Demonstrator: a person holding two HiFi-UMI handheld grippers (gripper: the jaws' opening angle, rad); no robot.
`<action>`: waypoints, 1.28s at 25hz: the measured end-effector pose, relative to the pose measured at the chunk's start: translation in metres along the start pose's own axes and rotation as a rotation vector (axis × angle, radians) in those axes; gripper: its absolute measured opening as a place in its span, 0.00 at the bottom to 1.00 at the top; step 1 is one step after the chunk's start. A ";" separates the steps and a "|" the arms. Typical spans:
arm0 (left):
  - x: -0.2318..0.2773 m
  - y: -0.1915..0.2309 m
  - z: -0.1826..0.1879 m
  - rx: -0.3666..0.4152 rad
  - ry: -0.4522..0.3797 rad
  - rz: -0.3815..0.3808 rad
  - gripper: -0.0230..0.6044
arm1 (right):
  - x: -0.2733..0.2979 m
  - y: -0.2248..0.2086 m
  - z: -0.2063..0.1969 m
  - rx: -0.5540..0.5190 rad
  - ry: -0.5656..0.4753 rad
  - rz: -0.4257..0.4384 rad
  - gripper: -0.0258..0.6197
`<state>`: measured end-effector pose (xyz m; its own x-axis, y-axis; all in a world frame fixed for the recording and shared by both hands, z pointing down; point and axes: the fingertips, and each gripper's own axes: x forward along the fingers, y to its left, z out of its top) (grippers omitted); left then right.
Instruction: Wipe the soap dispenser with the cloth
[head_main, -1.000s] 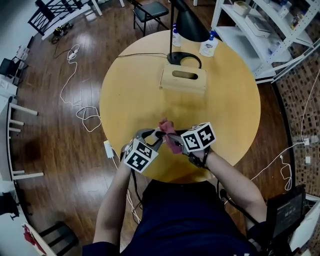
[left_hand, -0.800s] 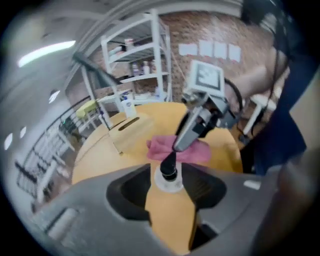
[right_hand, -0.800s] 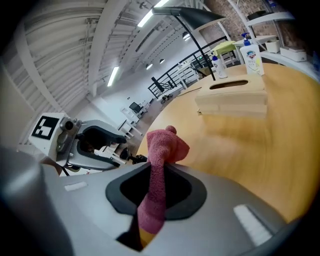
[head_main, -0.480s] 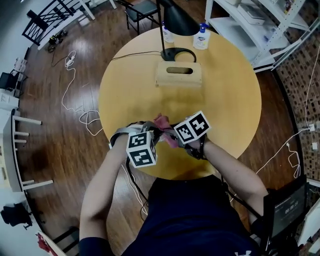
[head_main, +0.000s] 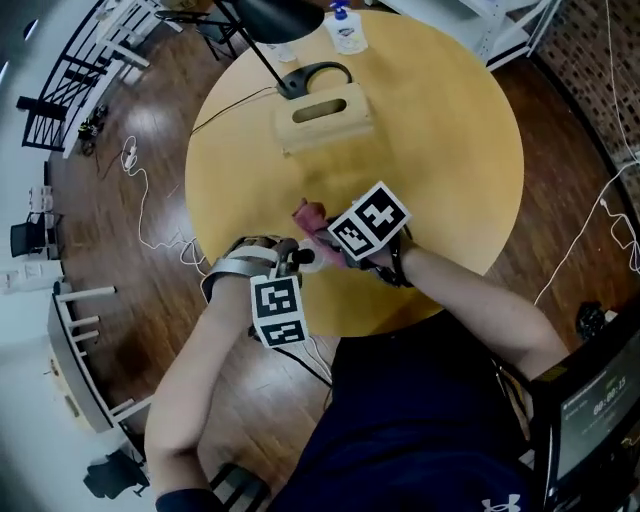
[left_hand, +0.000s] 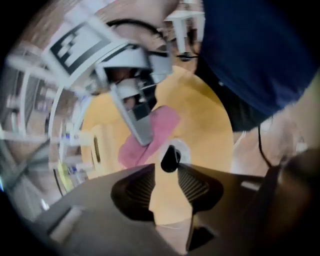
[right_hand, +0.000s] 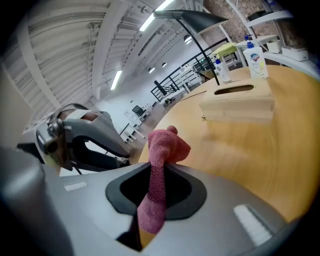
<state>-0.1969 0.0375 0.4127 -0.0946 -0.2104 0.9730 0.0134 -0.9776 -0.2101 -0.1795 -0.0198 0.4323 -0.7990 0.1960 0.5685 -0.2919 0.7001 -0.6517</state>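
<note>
Clamping a rose-pink terry cloth (right_hand: 167, 145) between closed jaws, the right gripper (right_hand: 159, 169) lets the fabric's bunched end stand out just beyond its tips, while a tail hangs back through the hollow behind them. The left gripper (left_hand: 167, 166) points steeply down at the round yellow wooden table (head_main: 440, 150). Its ribbed pads (left_hand: 196, 184) stand apart with bare tabletop showing between them, and the jaws have just been opening. At the gap between the left gripper's tips stands the small white soap dispenser with a black top (left_hand: 170, 157), seen from above; the pads do not bear on it. The cloth lies just beyond the dispenser; whether they touch cannot be told. Farther ahead of the right gripper are a pale wooden box with a slot (right_hand: 240, 102), a black desk lamp (right_hand: 192, 20) and a white bottle with a blue cap (right_hand: 256, 57).
</note>
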 end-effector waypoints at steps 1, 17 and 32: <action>-0.001 -0.001 -0.003 -0.177 0.003 -0.053 0.26 | 0.005 0.000 0.000 -0.012 0.017 0.000 0.14; -0.023 0.007 0.003 -1.320 -0.355 -0.448 0.17 | -0.006 0.024 -0.008 -0.131 0.007 0.043 0.14; -0.020 -0.009 0.032 -0.953 -0.239 -0.499 0.31 | -0.024 0.021 -0.026 -0.113 0.020 0.060 0.14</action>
<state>-0.1629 0.0507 0.3983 0.3210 0.1104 0.9406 -0.7556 -0.5689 0.3247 -0.1527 0.0082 0.4180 -0.8024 0.2523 0.5408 -0.1819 0.7598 -0.6242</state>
